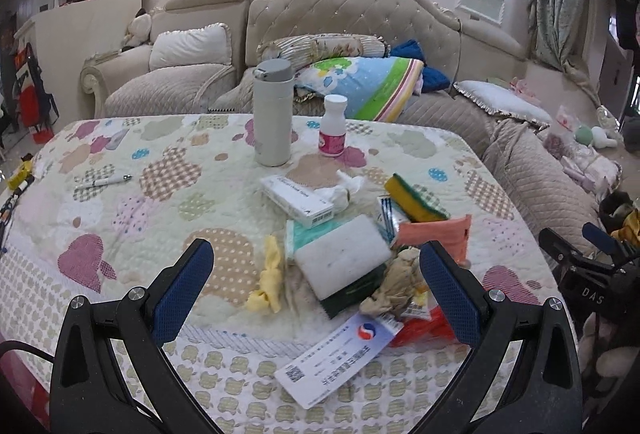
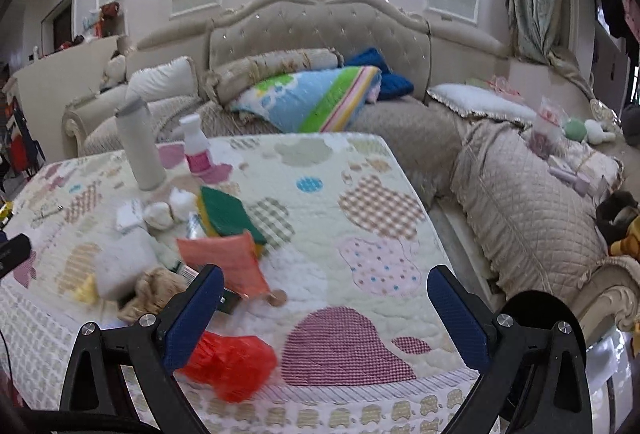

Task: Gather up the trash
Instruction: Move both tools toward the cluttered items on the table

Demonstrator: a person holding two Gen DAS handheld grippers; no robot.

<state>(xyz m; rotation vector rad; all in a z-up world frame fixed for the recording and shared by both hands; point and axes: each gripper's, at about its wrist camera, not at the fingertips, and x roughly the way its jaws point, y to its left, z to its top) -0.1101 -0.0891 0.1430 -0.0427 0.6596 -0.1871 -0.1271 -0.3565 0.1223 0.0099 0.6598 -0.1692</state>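
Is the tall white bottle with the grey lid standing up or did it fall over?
Standing up. The tall white bottle with the grey lid sits on its base on the patchwork quilted cover, lid on top.

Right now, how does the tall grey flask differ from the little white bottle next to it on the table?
The flask is much taller and wider than the small bottle. The flask is plain pale grey with a darker grey flip lid; the small bottle is white with a pink label and a round white cap. Both stand upright and closed on the patterned table cover, side by side but apart, behind the trash pile.
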